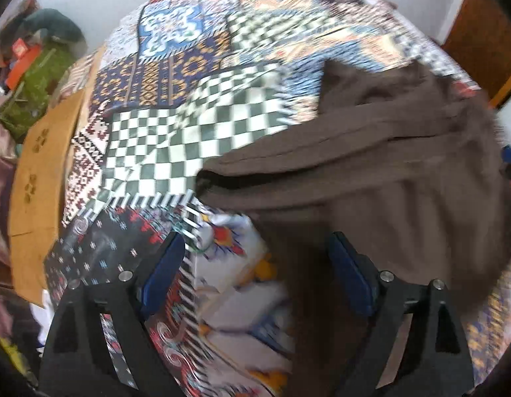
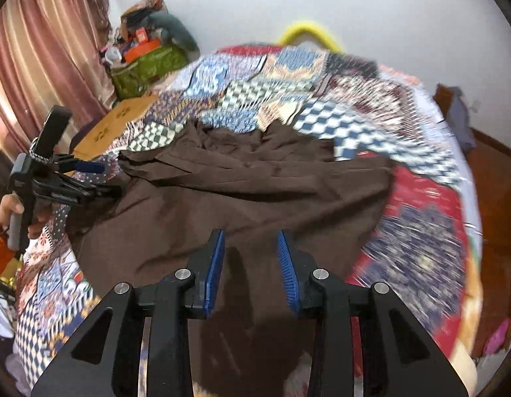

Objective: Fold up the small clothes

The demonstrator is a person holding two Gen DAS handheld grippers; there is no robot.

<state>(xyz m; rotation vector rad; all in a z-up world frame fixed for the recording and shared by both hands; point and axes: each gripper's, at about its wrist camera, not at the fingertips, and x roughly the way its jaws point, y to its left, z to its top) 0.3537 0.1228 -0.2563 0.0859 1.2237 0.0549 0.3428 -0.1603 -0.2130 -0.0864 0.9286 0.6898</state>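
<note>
The left gripper (image 1: 255, 258) is seen spread wide above the bed, nothing clasped, one blue pad over the patchwork bedspread (image 1: 176, 125) and the other over the crumpled dark brown cloth garment (image 1: 371, 165). The right gripper (image 2: 250, 264) is held partly parted over the same garment (image 2: 255, 178), its blue ribbed pads clear of the fabric. The garment is spread loosely across the middle of the bedspread (image 2: 420, 231). A flat brown cardboard sheet (image 1: 37, 178) is seen at the bed's edge.
</note>
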